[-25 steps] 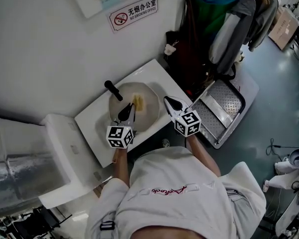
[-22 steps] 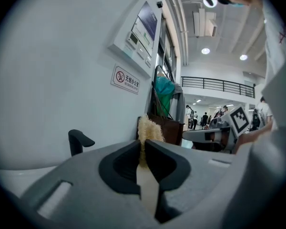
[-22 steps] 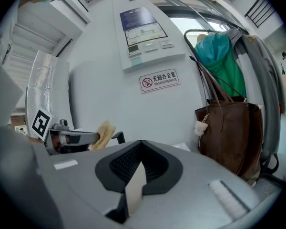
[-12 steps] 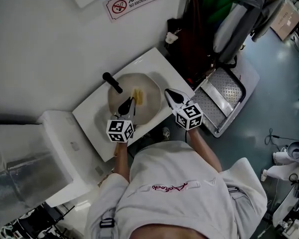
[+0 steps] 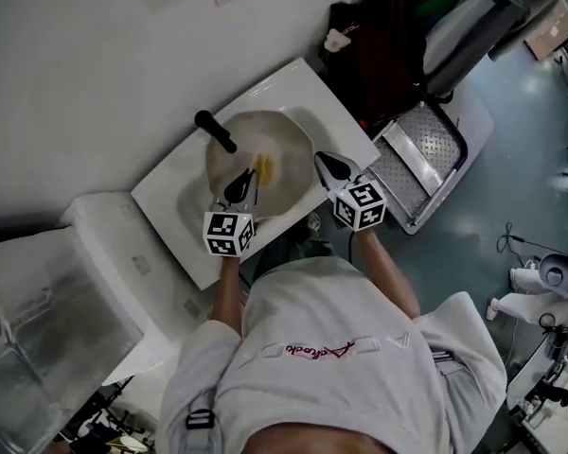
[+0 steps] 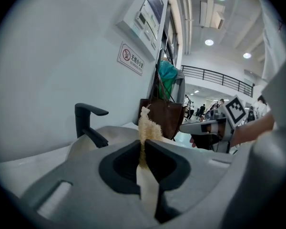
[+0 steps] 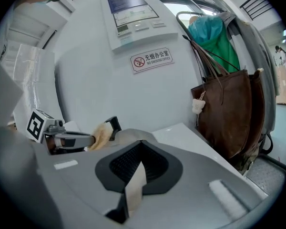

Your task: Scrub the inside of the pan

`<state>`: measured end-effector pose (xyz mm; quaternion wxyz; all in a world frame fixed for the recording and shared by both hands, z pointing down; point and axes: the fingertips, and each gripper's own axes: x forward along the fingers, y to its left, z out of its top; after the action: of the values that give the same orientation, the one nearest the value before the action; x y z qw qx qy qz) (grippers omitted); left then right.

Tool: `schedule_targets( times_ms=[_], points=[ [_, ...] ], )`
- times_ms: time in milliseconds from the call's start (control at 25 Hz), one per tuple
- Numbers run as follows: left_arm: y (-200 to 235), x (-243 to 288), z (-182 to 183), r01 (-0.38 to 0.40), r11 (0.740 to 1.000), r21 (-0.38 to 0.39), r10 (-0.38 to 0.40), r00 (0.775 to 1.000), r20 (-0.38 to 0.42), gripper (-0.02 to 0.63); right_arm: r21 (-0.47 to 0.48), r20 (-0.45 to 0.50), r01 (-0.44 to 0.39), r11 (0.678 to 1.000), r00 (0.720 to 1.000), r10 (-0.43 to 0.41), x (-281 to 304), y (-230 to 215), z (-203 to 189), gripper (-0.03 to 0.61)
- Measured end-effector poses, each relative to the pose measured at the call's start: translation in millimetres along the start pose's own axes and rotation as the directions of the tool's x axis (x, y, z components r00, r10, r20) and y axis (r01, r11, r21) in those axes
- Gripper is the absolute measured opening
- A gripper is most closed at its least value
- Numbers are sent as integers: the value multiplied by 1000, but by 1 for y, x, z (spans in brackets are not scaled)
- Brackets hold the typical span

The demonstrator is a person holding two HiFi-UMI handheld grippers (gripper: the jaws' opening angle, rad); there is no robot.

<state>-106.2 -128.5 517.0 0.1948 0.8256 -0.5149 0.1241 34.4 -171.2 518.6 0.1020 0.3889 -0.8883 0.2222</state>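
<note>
- Change: almost none. Your left gripper (image 5: 244, 185) stays clenched on the scrub pad (image 5: 263, 166), over the pan's near side; scrubbing looks barely begun.
- Your right gripper (image 5: 328, 164): jaws together, empty, beside the pan's right rim.
- Pan (image 5: 286, 145): middle of the table (image 5: 303, 88); round, pale, inside bare.

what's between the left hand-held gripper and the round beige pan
A pale yellow fibrous scrubber clamped in the left hand-held gripper; see left gripper view.
</note>
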Motion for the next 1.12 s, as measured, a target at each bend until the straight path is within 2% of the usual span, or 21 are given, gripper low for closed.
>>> schedule_targets(
  times_ms=[480,1120],
  points=[
    [10,24,-36,25,997,-73,-29,998,-59,25,44,-133,63,997,989,-56,12,-23,-57,5],
    [34,67,-52,-22,993,-112,8,991,-132,25,92,-187,59,994,982,-41,50,-52,-72,6]
  ],
)
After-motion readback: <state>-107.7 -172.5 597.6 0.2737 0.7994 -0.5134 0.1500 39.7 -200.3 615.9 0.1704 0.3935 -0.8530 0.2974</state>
